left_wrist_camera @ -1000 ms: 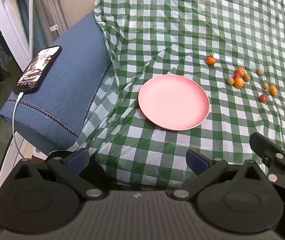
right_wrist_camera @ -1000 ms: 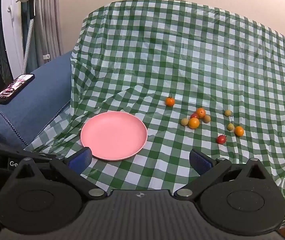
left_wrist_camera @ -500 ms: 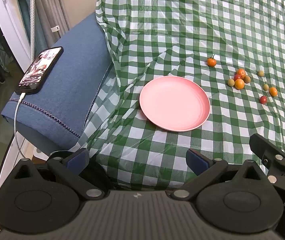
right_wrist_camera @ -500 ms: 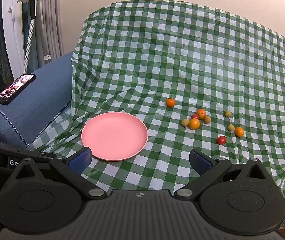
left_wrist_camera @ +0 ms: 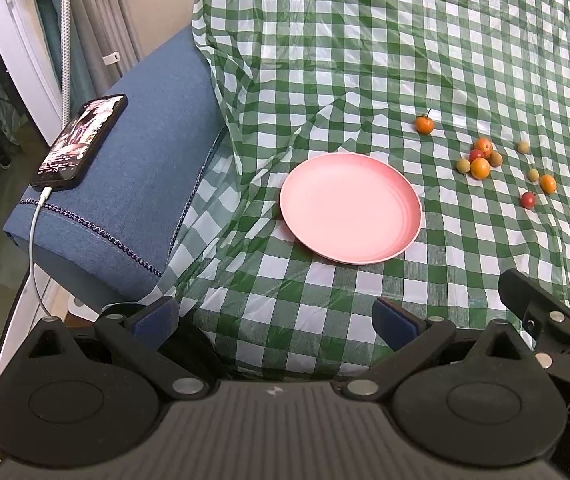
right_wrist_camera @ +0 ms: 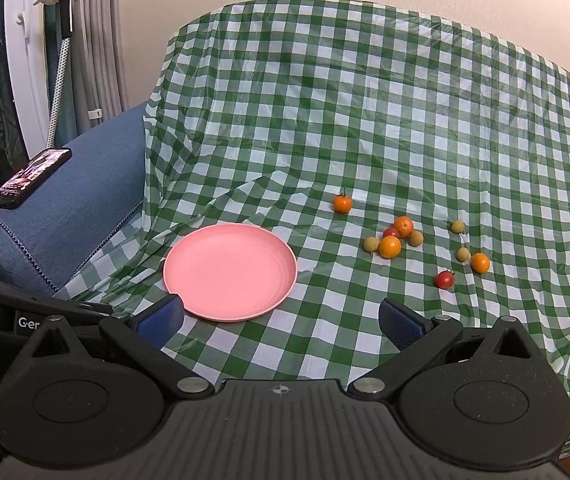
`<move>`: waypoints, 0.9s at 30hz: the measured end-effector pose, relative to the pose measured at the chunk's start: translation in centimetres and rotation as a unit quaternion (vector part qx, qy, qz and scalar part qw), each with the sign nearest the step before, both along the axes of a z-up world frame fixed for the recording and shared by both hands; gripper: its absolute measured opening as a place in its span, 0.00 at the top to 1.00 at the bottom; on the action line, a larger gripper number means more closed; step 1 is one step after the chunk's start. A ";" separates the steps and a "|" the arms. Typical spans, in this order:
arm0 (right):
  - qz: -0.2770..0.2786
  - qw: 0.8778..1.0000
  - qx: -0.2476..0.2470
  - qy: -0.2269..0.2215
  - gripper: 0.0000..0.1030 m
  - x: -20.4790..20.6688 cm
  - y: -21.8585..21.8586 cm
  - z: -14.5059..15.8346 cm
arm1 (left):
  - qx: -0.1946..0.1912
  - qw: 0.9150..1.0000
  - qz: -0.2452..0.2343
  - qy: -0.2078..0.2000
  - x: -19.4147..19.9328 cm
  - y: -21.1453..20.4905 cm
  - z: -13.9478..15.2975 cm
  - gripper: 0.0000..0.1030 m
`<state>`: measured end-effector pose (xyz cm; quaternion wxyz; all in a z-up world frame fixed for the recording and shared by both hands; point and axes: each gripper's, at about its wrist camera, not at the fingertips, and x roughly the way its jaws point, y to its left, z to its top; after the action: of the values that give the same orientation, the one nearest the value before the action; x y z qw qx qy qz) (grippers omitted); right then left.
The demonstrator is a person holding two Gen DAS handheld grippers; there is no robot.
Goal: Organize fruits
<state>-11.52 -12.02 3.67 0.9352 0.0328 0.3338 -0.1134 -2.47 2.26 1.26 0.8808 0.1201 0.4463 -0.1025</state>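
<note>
An empty pink plate (left_wrist_camera: 351,206) (right_wrist_camera: 231,272) lies on the green checked cloth (left_wrist_camera: 365,52) (right_wrist_camera: 365,120). To its right lie several small fruits: a stemmed orange one (left_wrist_camera: 424,124) (right_wrist_camera: 342,203), a tight cluster (left_wrist_camera: 479,159) (right_wrist_camera: 393,239), and a loose group with a red one (left_wrist_camera: 528,199) (right_wrist_camera: 444,279). My left gripper (left_wrist_camera: 275,324) is open and empty, well short of the plate. My right gripper (right_wrist_camera: 281,322) is open and empty near the plate's front edge. The right gripper's body shows in the left wrist view (left_wrist_camera: 545,320).
A blue cushioned seat (left_wrist_camera: 125,184) (right_wrist_camera: 65,200) stands left of the cloth, with a phone (left_wrist_camera: 81,140) (right_wrist_camera: 31,178) on a white cable on it. Curtains and a white frame (right_wrist_camera: 25,60) stand at the far left. The cloth's front edge drops off below the grippers.
Both views have shifted slightly; the plate and fruits sit a little lower in frame. Both grippers stay open and empty.
</note>
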 end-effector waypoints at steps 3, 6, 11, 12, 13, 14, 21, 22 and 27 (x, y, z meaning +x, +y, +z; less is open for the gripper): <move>0.001 1.000 0.000 0.000 0.00 -0.1 -0.1 0.1 | 0.000 1.000 0.001 0.000 0.0 0.1 -0.1 0.00; 0.001 1.000 0.000 0.000 0.00 0.2 0.1 0.0 | 0.000 1.000 0.002 -0.001 0.0 0.2 -0.1 0.00; 0.001 1.000 0.001 0.000 0.00 0.1 -0.1 0.0 | 0.001 1.000 0.002 -0.001 0.0 0.2 -0.2 0.00; 0.001 1.000 0.001 0.000 0.00 0.1 -0.2 0.1 | 0.001 1.000 0.002 -0.001 0.0 0.2 -0.2 0.00; 0.001 1.000 0.001 0.000 0.00 0.1 -0.2 0.0 | 0.001 1.000 0.003 -0.001 0.0 0.2 -0.3 0.00; 0.002 1.000 -0.001 0.000 0.00 0.4 0.1 -0.3 | 0.002 1.000 0.003 -0.001 0.0 0.2 -0.3 0.00; 0.006 1.000 0.023 -0.002 0.00 0.7 -0.3 -0.9 | -0.001 1.000 0.010 0.006 0.4 0.0 -0.5 0.00; 0.002 1.000 0.028 -0.004 0.00 0.8 -0.6 -1.0 | -0.005 1.000 0.010 0.009 0.6 -0.1 -0.4 0.00; -0.058 0.995 0.078 -0.012 0.00 0.9 -4.7 -2.5 | 0.006 1.000 -0.009 0.018 2.2 -3.1 -0.8 0.00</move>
<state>-10.59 -16.75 1.19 0.9255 0.1260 0.3281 -0.1412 -0.31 -0.80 0.51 0.8711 0.1276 0.4614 -0.1097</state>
